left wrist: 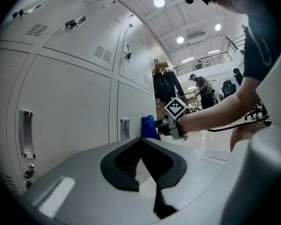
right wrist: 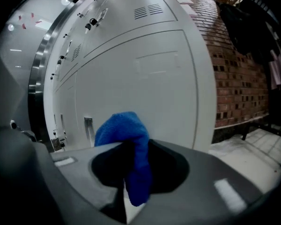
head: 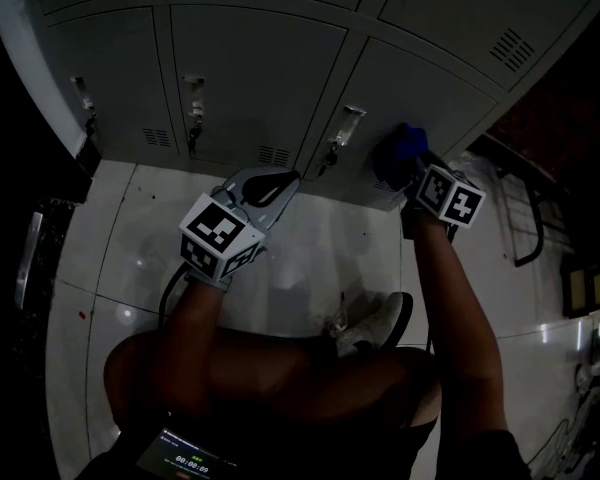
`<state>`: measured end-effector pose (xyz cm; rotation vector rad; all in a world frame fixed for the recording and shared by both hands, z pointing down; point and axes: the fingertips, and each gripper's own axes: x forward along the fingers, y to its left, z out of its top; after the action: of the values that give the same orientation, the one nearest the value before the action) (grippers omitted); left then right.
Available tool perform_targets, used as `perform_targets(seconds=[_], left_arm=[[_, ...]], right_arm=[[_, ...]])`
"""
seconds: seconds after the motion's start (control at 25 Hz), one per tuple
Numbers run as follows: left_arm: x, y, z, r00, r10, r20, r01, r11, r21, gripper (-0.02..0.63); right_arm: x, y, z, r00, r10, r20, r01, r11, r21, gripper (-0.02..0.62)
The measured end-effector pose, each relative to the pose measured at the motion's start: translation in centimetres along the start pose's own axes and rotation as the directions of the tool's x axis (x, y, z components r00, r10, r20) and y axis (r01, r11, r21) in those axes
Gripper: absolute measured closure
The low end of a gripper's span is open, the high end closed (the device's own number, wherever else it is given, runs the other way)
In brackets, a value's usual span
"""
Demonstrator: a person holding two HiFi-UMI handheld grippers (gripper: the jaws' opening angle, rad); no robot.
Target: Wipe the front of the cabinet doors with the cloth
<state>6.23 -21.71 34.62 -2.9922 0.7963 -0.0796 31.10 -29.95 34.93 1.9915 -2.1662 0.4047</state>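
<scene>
Head view: left gripper [head: 278,180] sits centre frame, low in front of the cabinet doors [head: 255,63] and above the white tile floor [head: 310,258]. Right gripper [head: 412,171] is right of centre, with the blue cloth [head: 400,148] at its tip, against the lower right door.

Left gripper view: jaws together at the tips, nothing between them. The right gripper and cloth show mid-frame at the face of the far door, just right of a vertical handle [left wrist: 124,128].

Right gripper view: jaws clamped on the cloth. It bunches above them and hangs down between them, bottom centre. Grey door fills the frame behind it; brick wall [right wrist: 239,78] at right.
</scene>
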Motion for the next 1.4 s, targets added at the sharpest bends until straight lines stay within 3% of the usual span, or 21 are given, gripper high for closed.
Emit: perform_targets(seconds=[0.28, 0.56, 0.68, 1.04, 1.4], left_arm=[[0.1, -0.2, -0.2, 1.000, -0.005, -0.007, 0.006, 1.000, 0.002, 0.606], [0.2, -0.2, -0.2, 1.000, -0.005, -0.007, 0.005, 1.000, 0.005, 0.606], [0.2, -0.1, 0.0, 1.000, -0.003, -0.003, 0.003, 1.000, 0.005, 0.606], [0.1, 0.0, 0.3, 1.000, 0.000, 0.007, 0.000, 1.000, 0.003, 0.606], [0.0, 0.1, 0.7, 1.000, 0.003, 0.025, -0.003, 1.000, -0.007, 0.606]], right_arm=[[-2.3, -7.4, -1.0, 0.992, -0.125, -0.005, 0.125, 0.991, 0.050, 0.518], [-3.1, -9.5, -1.4, 0.983, -0.185, 0.008, 0.185, 0.982, 0.025, 0.518], [-3.3, -7.7, -1.5, 0.989, -0.146, 0.033, 0.144, 0.989, 0.040, 0.518], [-0.4, 3.3, -3.5, 0.999, 0.033, 0.035, -0.030, 0.997, -0.067, 0.518], [4.2, 10.0, -6.2, 0.993, 0.116, 0.027, -0.111, 0.984, -0.141, 0.518]])
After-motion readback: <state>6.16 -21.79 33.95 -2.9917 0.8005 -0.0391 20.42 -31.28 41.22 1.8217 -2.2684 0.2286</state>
